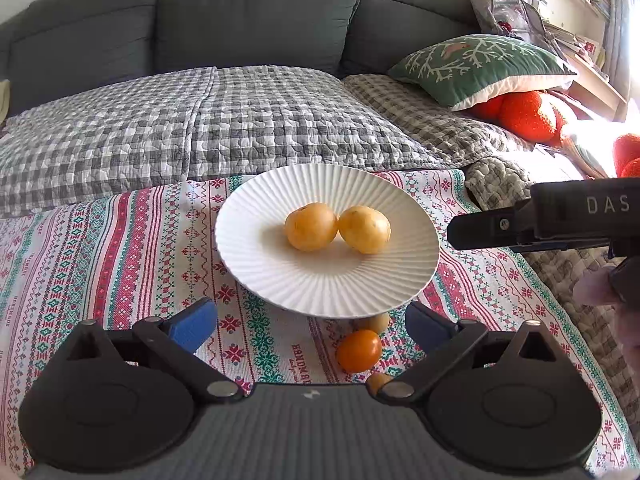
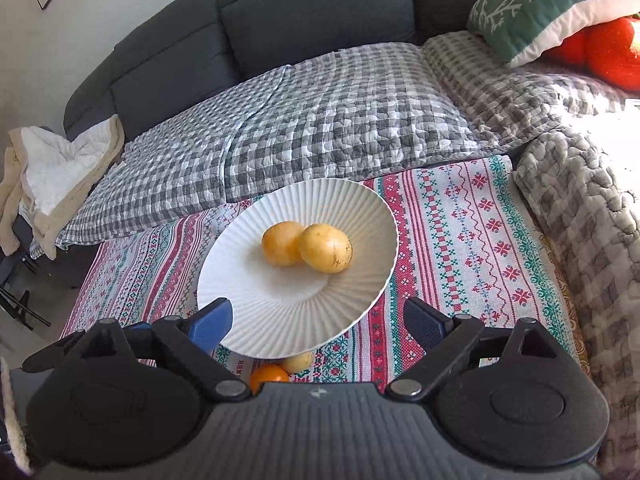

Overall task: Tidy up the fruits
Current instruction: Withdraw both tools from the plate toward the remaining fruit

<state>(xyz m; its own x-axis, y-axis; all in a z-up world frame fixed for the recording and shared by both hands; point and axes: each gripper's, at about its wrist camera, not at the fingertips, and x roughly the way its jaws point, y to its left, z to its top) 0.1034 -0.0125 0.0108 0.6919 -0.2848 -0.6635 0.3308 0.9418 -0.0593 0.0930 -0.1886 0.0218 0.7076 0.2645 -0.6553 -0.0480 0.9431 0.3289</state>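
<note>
A white ribbed plate (image 1: 328, 280) is sitting on a patterned cloth (image 1: 120, 248) spread in front of a grey sofa (image 1: 256, 20). Two yellow fruits are lying side by side in the plate's middle, touching each other. In the left wrist view the left fruit (image 1: 311, 226) is looking nearly round, with a small dark mark facing up and away. The right fruit (image 1: 364, 229) is more egg-shaped, its long axis running from upper left to lower right in that view. In the right wrist view the same egg-shaped fruit is lying in front, partly covering the rounder one, with its speckled end pointing right.

On the cloth just beside the plate's near rim an orange tomato (image 1: 359, 351) is resting. A pale yellow fruit (image 1: 376, 322) is peeking out from under the rim behind it, and another small piece (image 1: 378, 382) is showing at the edge of the gripper body; what it is cannot be told.

The left gripper (image 1: 312, 326) is standing with its jaws spread wide, its blue pads well apart and holding nothing; the tomato is lying on the cloth between them, untouched. The right gripper (image 2: 318, 326) is likewise gaping wide and empty, its jaws straddling the plate's near rim without pressing on it. Seen from the left wrist, the right gripper is reaching in from the right edge beside the plate, with a person's fingers (image 1: 600, 286) beneath it.

A green cushion (image 1: 480, 68) is leaning on the checked quilt (image 1: 200, 128) at the right.
</note>
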